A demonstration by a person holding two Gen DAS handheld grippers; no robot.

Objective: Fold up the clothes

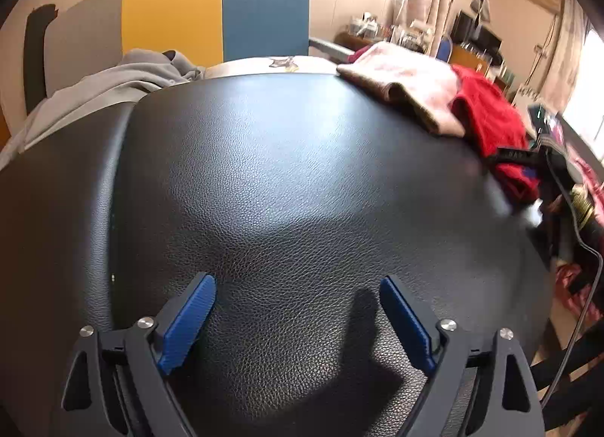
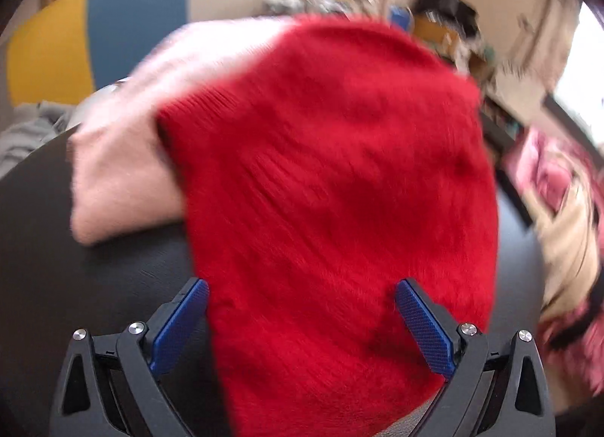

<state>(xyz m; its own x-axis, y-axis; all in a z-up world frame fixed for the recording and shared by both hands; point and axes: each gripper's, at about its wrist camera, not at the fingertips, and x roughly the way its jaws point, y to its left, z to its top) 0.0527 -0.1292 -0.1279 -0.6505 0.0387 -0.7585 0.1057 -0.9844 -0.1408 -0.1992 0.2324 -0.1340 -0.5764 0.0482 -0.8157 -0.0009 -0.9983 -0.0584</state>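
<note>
A black leather-grained bench fills most of the left wrist view, its middle bare and shining under window light. Behind it stands a panel in grey, yellow and blue. Along the bench's far left edge lies a crumpled grey garment. At the far right edge sits a folded pink garment, and touching its right side is a red sweater, which reaches down toward the bench's right rim. Past that rim a heap of mixed clothes shows, with a grey cable running down in front of it.

In the right wrist view, which is blurred, the red sweater takes up the centre, lying on the dark bench with its left edge over the pink garment.

The left tool hangs over bare bench with its blue pads spread wide and nothing between them. The right tool also stands wide open; the near edge of the red sweater lies between its blue pads, but the pads do not press on the fabric.
</note>
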